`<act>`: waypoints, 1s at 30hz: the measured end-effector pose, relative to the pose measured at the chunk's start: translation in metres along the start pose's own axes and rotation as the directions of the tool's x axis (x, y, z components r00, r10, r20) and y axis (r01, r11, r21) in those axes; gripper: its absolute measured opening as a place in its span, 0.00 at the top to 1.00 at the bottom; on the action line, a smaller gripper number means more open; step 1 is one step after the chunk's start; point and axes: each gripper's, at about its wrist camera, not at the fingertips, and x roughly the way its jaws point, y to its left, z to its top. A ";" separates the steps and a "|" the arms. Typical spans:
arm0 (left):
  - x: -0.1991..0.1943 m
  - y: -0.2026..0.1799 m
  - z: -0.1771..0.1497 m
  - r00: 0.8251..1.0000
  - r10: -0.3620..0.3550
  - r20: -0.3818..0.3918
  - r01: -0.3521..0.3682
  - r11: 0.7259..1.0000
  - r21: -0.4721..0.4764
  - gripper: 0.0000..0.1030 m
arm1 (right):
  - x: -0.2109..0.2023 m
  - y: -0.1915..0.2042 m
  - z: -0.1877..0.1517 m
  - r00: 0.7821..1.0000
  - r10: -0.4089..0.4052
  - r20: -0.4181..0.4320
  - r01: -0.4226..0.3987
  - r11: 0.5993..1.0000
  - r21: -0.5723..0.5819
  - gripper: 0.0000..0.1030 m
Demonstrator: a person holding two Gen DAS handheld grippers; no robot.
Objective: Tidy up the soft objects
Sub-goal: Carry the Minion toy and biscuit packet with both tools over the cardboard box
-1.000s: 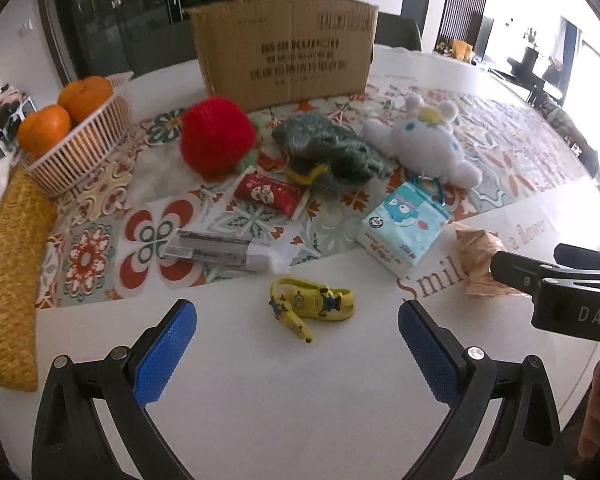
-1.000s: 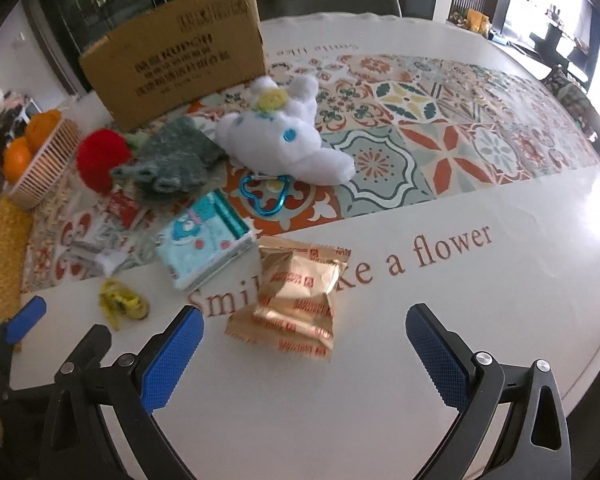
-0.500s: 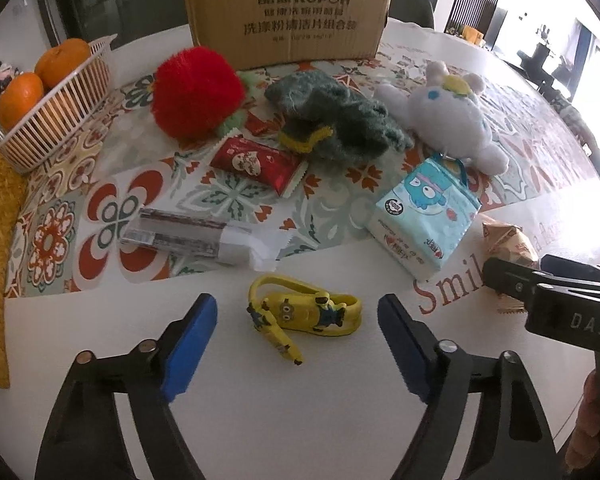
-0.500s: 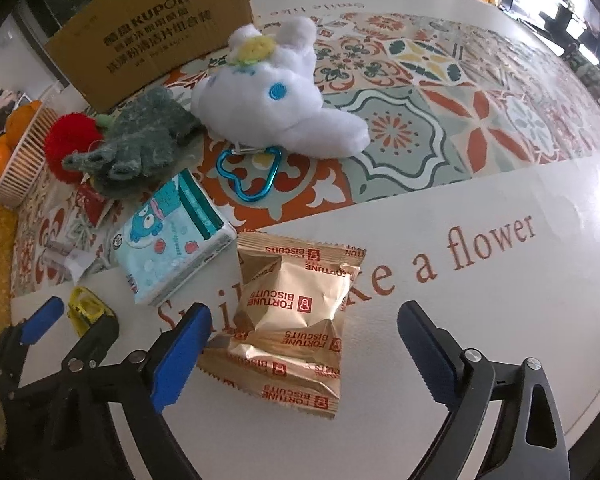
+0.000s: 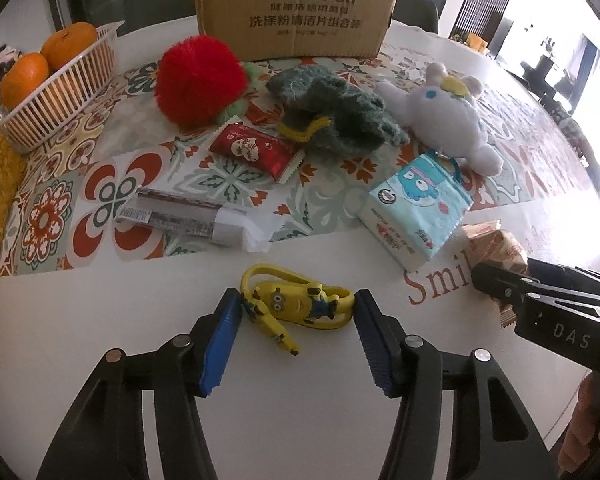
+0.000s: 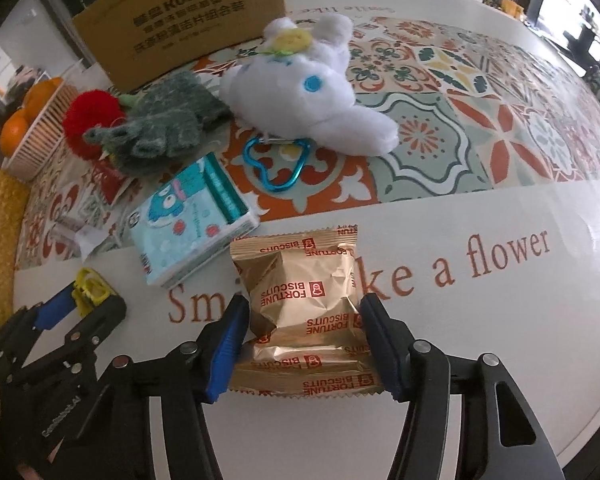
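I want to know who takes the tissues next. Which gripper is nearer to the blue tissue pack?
Right, narrowly. The right gripper straddles the gold biscuit packet touching the blue tissue pack; the left gripper brackets the yellow minion toy, slightly farther away.

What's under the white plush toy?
The white plush toy lies on the patterned tablecloth. A blue heart carabiner sticks out beneath it; its attachment point is hidden under the plush.
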 end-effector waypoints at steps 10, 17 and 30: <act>-0.033 -0.007 -0.007 0.998 -0.001 0.063 0.001 1.000 -0.011 0.45 | -0.038 0.007 0.000 0.997 0.059 0.058 -0.055 0.997 -0.055 0.44; -0.067 -0.009 0.004 0.990 0.015 0.143 -0.012 1.000 -0.024 0.45 | -0.073 0.011 0.010 0.984 0.100 0.145 -0.087 0.992 -0.091 0.44; -0.114 -0.006 0.049 0.953 0.062 0.297 -0.056 0.998 -0.030 0.45 | -0.115 0.023 0.049 0.940 0.169 0.297 -0.140 0.983 -0.115 0.44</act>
